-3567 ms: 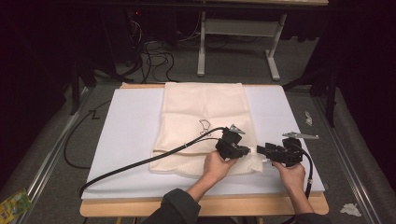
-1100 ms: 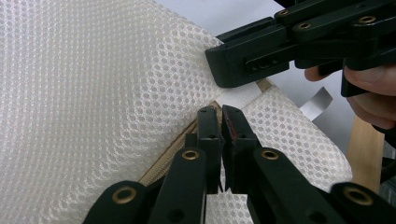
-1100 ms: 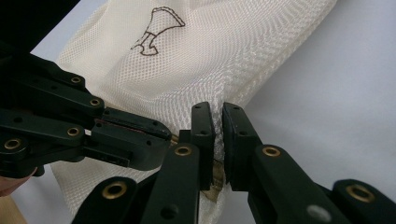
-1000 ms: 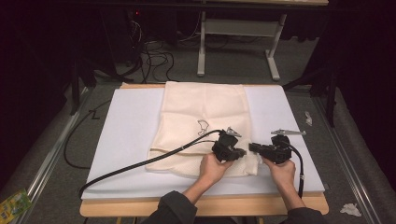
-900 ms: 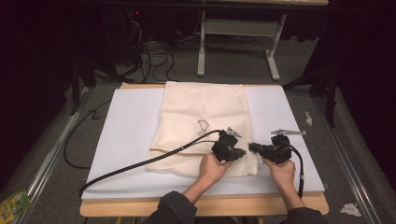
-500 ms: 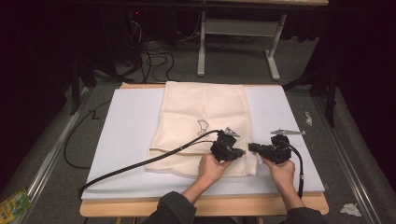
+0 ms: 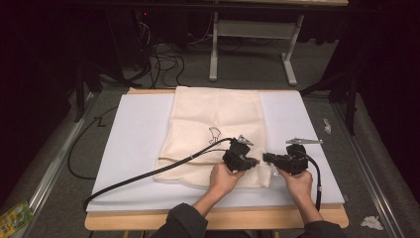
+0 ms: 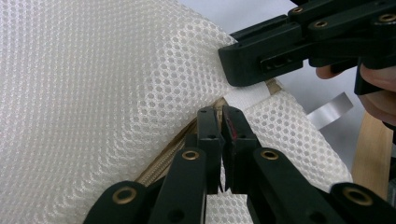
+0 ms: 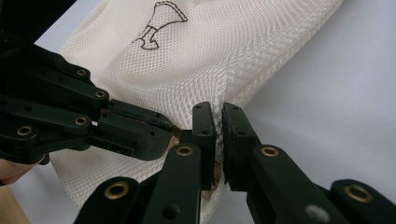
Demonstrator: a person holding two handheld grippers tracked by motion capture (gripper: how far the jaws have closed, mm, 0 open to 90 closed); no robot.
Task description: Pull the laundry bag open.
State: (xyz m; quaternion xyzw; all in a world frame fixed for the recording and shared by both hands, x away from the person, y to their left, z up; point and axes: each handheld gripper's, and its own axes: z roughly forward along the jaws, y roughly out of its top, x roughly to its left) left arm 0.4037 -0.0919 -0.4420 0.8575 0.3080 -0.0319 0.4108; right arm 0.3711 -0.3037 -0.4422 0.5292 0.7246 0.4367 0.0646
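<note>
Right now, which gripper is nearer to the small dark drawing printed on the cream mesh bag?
Left. The left gripper sits just below the drawing; the right gripper is farther right, at the cream mesh bag edge.

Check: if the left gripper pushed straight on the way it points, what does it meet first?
Probably the right gripper: in the left gripper view its jaw tip sits just beyond the left gripper, shut on the mesh bag. Depth is unclear.

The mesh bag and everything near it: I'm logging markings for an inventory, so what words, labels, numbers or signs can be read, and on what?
No readable text anywhere.
Mesh bag: a small dark outline drawing, a picture and not letters.
White tag at the bag's zipper end: blank.
Green and yellow packet on the floor: print too small to read.
</note>
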